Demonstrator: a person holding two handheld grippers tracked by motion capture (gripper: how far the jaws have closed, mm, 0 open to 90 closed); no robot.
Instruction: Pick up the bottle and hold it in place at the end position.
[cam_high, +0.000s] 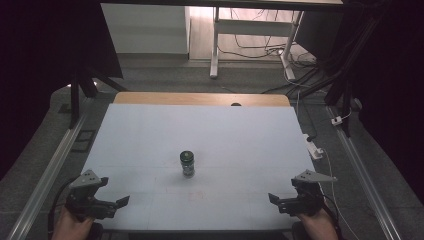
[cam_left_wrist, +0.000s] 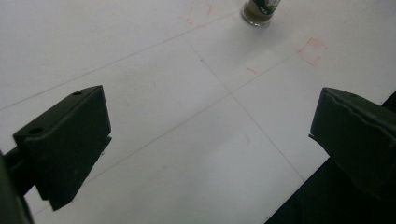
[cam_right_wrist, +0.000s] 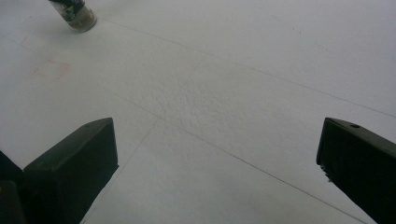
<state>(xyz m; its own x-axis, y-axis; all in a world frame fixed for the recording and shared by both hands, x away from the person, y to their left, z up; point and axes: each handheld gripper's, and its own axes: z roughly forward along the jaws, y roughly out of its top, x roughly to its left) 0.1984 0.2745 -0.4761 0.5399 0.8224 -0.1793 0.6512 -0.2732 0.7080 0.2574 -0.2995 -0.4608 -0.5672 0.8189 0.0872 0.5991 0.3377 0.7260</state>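
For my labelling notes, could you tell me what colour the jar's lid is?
The jar has a dark green lid, clearest in the high view.

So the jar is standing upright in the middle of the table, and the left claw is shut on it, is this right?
Not quite. The jar does stand upright mid-table, but the left claw is open and apart from it, near the table's near edge. The high view shows this.

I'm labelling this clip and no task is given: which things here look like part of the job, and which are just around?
Likely the job:
bottle, upright mid-table
left gripper, open
right gripper, open
white table

Just around:
white desk frame beyond the table
floor cables
white plug at the table's right edge
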